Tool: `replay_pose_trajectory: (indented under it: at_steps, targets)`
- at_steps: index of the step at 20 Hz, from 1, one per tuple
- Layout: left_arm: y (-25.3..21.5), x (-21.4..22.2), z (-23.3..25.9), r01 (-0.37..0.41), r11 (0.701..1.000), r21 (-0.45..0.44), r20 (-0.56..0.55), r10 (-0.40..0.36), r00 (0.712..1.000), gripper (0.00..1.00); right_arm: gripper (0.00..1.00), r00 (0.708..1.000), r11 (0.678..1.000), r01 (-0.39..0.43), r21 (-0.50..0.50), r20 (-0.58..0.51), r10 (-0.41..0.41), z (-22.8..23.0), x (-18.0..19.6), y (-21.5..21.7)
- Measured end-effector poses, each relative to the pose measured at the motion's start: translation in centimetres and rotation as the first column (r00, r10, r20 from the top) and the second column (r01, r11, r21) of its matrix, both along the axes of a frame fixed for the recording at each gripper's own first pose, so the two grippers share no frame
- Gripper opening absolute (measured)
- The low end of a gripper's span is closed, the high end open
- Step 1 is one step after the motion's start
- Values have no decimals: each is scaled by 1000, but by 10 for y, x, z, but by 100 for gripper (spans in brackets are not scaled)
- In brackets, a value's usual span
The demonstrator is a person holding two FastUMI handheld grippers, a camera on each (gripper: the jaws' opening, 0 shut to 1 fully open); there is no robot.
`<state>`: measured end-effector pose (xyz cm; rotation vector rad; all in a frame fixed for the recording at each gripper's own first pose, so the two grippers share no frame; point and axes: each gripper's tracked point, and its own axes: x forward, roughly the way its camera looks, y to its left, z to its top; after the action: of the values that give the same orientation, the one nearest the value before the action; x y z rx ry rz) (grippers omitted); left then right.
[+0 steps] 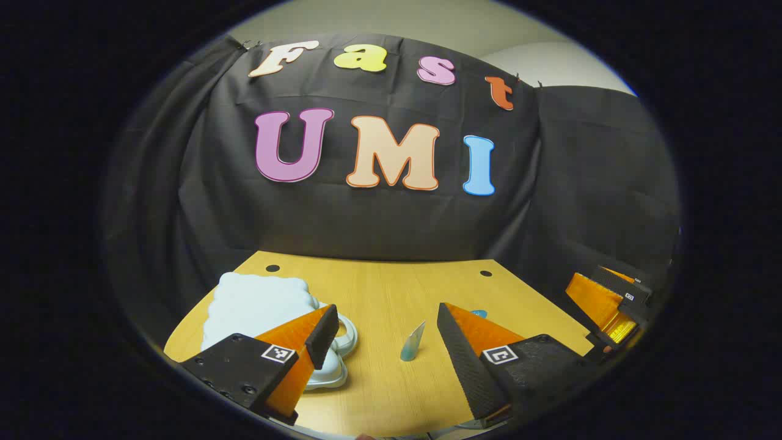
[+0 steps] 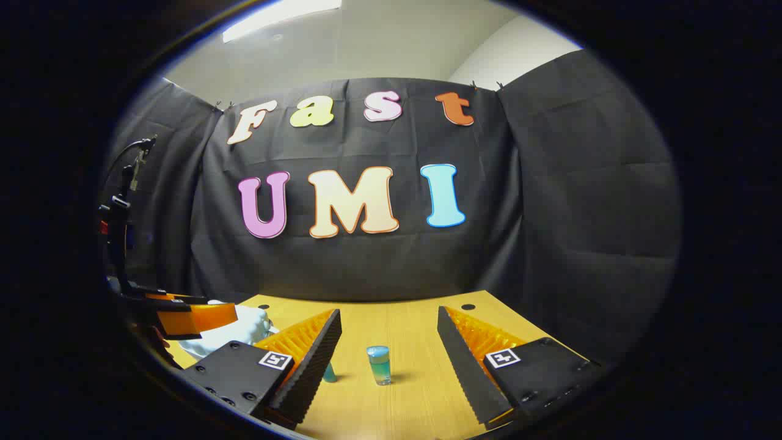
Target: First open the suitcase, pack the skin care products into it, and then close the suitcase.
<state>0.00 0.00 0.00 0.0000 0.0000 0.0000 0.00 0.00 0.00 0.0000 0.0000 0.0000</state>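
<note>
Left gripper view: pale blue, scallop-edged suitcase (image 1: 256,305) lies closed on the wooden surface (image 1: 391,287), left gripper (image 1: 386,327) jaws wide. Right gripper (image 2: 388,333) jaws wide too, a small blue-capped bottle (image 2: 379,365) standing upright between them.

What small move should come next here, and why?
Probably bring the left claw down and left onto the pale blue suitcase. It lies closed on the wooden table, and both claws are open and hold nothing. The small blue bottle and the blue tube stand unpacked on the table, so opening the suitcase likely comes first.
</note>
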Motion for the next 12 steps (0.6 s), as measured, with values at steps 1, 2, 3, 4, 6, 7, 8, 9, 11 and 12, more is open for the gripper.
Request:
replay_pose_trajectory:
  at_steps: [1, 2, 3, 4, 6, 7, 8, 9, 11, 12]
  targets:
    - [-3, 1, -3, 11, 1000, 2, -10, -11, 1000, 95, 99, 1000, 1000, 10, 8, 1, -10, 1, 0, -4]
    - [-7, 4, -4, 19, 1000, 4, -14, -19, 1000, 95, 99, 1000, 1000, 19, 17, 3, -19, 2, 1, -8]
    - [-9, 5, -5, 25, 1000, 8, -18, -25, 1000, 95, 98, 1000, 999, 27, 19, 0, -27, -1, 3, -12]
    - [-10, 7, -7, 27, 1000, 11, -24, -27, 999, 95, 98, 999, 999, 35, 18, -5, -34, -2, 3, -17]
    - [-16, 13, -15, 40, 999, 5, -45, -39, 998, 95, 98, 999, 999, 40, 17, -13, -39, -4, 3, -24]
    - [-19, 15, -19, 43, 999, -1, -56, -43, 998, 95, 98, 999, 999, 41, 16, -17, -41, -5, 4, -28]
    - [-21, 18, -23, 44, 999, -6, -69, -45, 997, 95, 98, 999, 999, 43, 15, -24, -43, -7, 4, -32]
    - [-23, 20, -29, 39, 999, -8, -82, -40, 996, 95, 98, 999, 999, 43, 14, -30, -42, -11, 5, -36]
    - [-25, 25, -39, 22, 1000, -6, -108, -22, 994, 95, 98, 998, 999, 38, 23, -48, -37, -16, 10, -42]
    - [-26, 28, -42, 14, 1000, -4, -117, -15, 993, 95, 98, 998, 999, 34, 28, -53, -33, -17, 12, -45]
